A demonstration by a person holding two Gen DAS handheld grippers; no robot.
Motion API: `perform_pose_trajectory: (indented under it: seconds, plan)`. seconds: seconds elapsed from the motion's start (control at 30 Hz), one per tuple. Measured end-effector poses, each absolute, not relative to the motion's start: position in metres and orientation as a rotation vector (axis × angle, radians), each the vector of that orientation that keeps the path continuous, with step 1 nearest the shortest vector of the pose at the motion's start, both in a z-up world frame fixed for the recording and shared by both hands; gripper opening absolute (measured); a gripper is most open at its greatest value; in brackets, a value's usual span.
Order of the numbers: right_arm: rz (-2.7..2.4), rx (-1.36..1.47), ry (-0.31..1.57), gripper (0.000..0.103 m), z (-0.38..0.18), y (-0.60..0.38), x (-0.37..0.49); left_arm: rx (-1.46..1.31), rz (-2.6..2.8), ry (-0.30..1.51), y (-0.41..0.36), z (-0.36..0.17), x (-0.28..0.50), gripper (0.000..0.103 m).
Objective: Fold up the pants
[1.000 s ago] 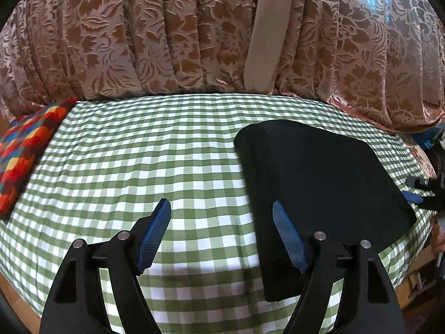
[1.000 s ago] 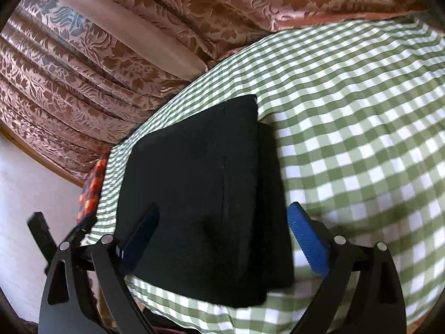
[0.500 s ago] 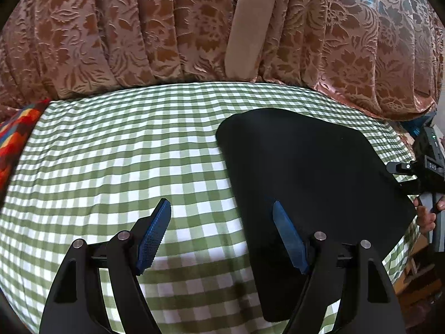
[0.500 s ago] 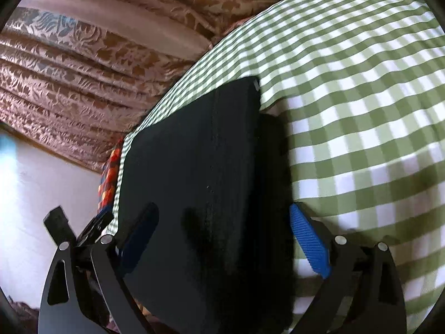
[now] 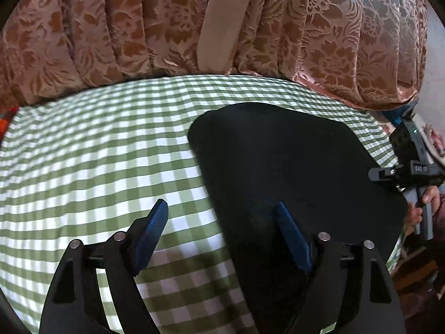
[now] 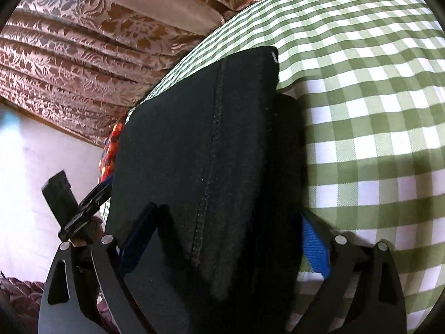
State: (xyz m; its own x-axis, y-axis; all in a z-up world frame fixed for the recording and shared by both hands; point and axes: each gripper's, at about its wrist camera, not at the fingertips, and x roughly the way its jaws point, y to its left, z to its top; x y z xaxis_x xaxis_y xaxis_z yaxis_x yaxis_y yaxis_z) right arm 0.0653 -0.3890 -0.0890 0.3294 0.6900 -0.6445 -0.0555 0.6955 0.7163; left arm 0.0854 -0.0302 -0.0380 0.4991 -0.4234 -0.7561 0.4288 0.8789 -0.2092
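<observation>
The black pants (image 5: 292, 172) lie folded into a flat rectangle on the green checked cloth (image 5: 97, 153). My left gripper (image 5: 219, 222) is open, low over the pants' left edge, one pad over the cloth, the other over the pants. In the right wrist view the folded pants (image 6: 205, 144) fill the middle, a stitched seam running along them. My right gripper (image 6: 225, 239) is open and straddles the near end of the pants, which sits between the blue pads. The right gripper also shows in the left wrist view (image 5: 408, 167), at the pants' right edge.
A brown floral curtain (image 5: 139, 27) hangs behind the table. A colourful patterned cloth (image 6: 109, 150) lies at the table's far side in the right wrist view. The left gripper (image 6: 72, 203) shows there too, beyond the pants. The table edge drops off near the pants.
Both grippers have moved in closer to the pants. The right gripper now has the pants' end between its open pads; the left gripper has shifted right over the pants' edge.
</observation>
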Motion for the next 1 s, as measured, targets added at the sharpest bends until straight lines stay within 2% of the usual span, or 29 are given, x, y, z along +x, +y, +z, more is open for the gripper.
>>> perform_pose_trajectory:
  seconds: [0.17,0.33,0.37,0.4,0.43,0.5,0.57,0.77,1.0]
  plan:
    - [0.533,0.613,1.145,0.079,-0.089,-0.386,0.067,-0.188,-0.609,0.998,-0.022,-0.059,0.106,0.080]
    - [0.529,0.594,1.129,0.072,-0.088,-0.383,0.066,-0.400,-0.740,1.088,-0.028,-0.083,0.123,0.080]
    - [0.526,0.591,1.124,0.067,-0.088,-0.383,0.065,-0.399,-0.743,1.098,-0.034,-0.087,0.123,0.079]
    - [0.522,0.589,1.121,0.063,-0.087,-0.383,0.064,-0.376,-0.744,1.089,-0.043,-0.087,0.121,0.069]
    - [0.518,0.583,1.115,0.061,-0.085,-0.383,0.062,-0.369,-0.748,1.069,-0.045,-0.085,0.119,0.066]
    - [0.511,0.556,1.106,0.052,-0.077,-0.379,0.061,-0.389,-0.752,1.040,-0.042,-0.078,0.114,0.051]
    - [0.506,0.532,1.092,0.048,-0.067,-0.374,0.060,-0.394,-0.766,1.013,-0.035,-0.070,0.109,0.044]
    - [0.565,0.484,1.007,0.044,-0.028,-0.356,0.066,-0.377,-0.782,0.892,-0.014,-0.027,0.093,0.040]
    - [0.607,0.462,0.984,0.045,-0.016,-0.324,0.144,-0.323,-0.686,0.808,0.016,0.005,0.136,0.041]
